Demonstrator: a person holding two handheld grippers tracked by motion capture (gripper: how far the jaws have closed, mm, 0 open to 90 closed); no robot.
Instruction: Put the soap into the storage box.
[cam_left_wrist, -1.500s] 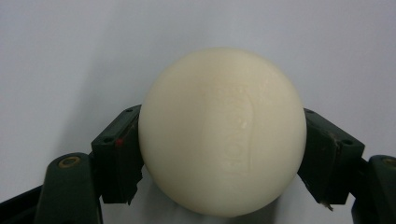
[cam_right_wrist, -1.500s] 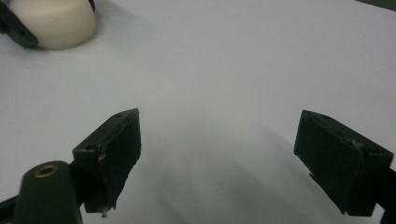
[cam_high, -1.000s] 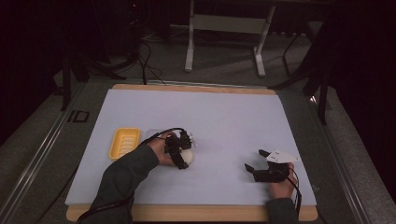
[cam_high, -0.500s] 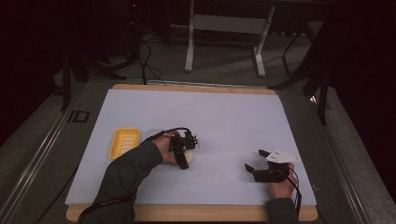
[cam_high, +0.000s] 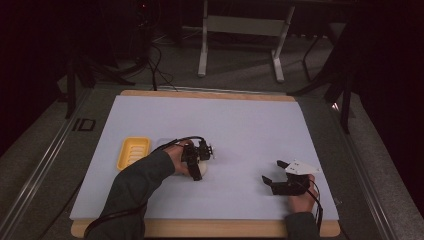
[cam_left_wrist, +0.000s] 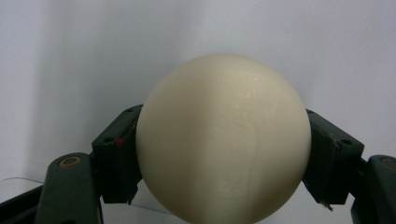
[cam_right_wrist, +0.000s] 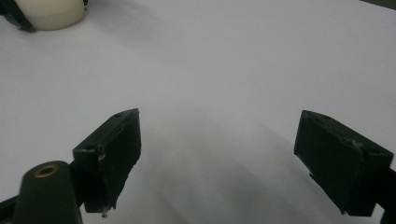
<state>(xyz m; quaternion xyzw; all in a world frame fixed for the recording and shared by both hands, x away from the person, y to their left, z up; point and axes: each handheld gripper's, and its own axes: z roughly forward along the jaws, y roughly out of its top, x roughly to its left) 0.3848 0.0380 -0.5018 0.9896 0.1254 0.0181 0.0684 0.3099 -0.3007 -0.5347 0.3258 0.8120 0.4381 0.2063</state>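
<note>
From up high, the left claw (cam_high: 198, 161) sat clamped on a cream ball (cam_high: 202, 167), yellow tray (cam_high: 133, 152) just behind it. Left claw view: ball squeezed dead-centre. Right claw (cam_right_wrist: 229, 158) gaped empty, ball far off ahead-left.

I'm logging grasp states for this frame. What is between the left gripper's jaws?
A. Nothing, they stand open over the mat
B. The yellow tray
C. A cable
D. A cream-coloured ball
D: in the left gripper view, the cream ball sits clamped with a black jaw pressed against each side of it, so the left gripper holds it.
</note>
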